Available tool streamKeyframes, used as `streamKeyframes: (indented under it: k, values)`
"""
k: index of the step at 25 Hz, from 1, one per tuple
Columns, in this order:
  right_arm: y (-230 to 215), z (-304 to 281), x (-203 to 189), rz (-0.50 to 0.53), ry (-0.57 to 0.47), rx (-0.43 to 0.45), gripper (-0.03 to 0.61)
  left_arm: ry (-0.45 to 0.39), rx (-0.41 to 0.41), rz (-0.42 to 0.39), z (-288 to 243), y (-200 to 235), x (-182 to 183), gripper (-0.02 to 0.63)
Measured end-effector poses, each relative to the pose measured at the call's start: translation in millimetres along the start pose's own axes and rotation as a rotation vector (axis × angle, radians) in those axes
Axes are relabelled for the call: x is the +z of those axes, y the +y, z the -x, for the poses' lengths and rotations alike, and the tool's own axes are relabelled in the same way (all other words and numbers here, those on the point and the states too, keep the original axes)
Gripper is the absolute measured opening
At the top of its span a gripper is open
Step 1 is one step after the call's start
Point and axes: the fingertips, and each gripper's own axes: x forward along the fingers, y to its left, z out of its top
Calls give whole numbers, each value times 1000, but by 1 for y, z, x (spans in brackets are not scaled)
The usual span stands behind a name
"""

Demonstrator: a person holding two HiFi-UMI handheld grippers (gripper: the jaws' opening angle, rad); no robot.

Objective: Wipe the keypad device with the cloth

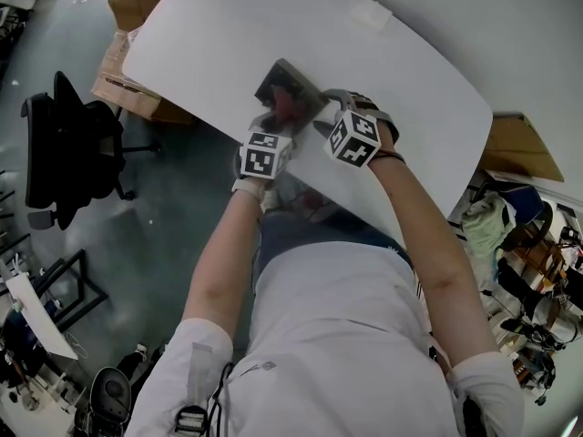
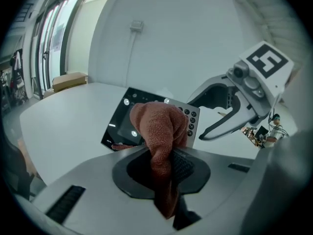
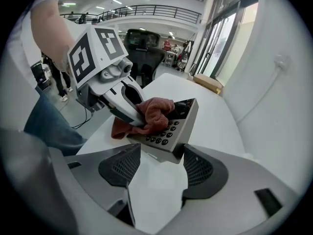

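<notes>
Head view: keypad device (image 1: 293, 82) lies on the white desk (image 1: 209, 35), near the edge on the person's side. The red cloth (image 1: 283, 106) is bunched on its near end. Left claw (image 1: 276, 124) comes in from below and right claw (image 1: 321, 124) sits just beside the device's right side.

Left gripper view: left claw (image 2: 164, 166) is clenched on the cloth (image 2: 162, 127), and a thick wad stands up out of the jaws in front of the device's dark screen. Only a small lump looks set to touch the surface, so a stroke could miss most of the keys.

Right gripper view: right claw (image 3: 161, 161) is released, jaws spread. The near end of the device (image 3: 172, 133) sits between the pads, close to the right one, but contact cannot be told. The cloth rests over the top rows of keys.

Risks: nothing clamps the device, so a firm wipe could push it along the smooth desk — or twist it toward the near edge. The wad could also work loose under drag, and hard pressure could press buttons.
</notes>
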Motion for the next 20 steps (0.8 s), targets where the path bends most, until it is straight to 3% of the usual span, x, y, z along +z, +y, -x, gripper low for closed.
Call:
streamKeyframes:
  k: [8, 11, 15, 20]
  values:
    - [2, 0, -1, -3, 4, -2, 247, -8, -4, 39, 3, 1, -7, 61]
    - [2, 0, -1, -3, 4, -3, 247, 31, 2, 66, 4, 6, -26, 61]
    - [2, -1, -1, -6, 1, -6, 247, 96, 36, -31, 3, 8, -49, 61]
    - [1, -1, -1, -7, -2, -11, 247, 71, 49, -70, 4, 8, -47, 61]
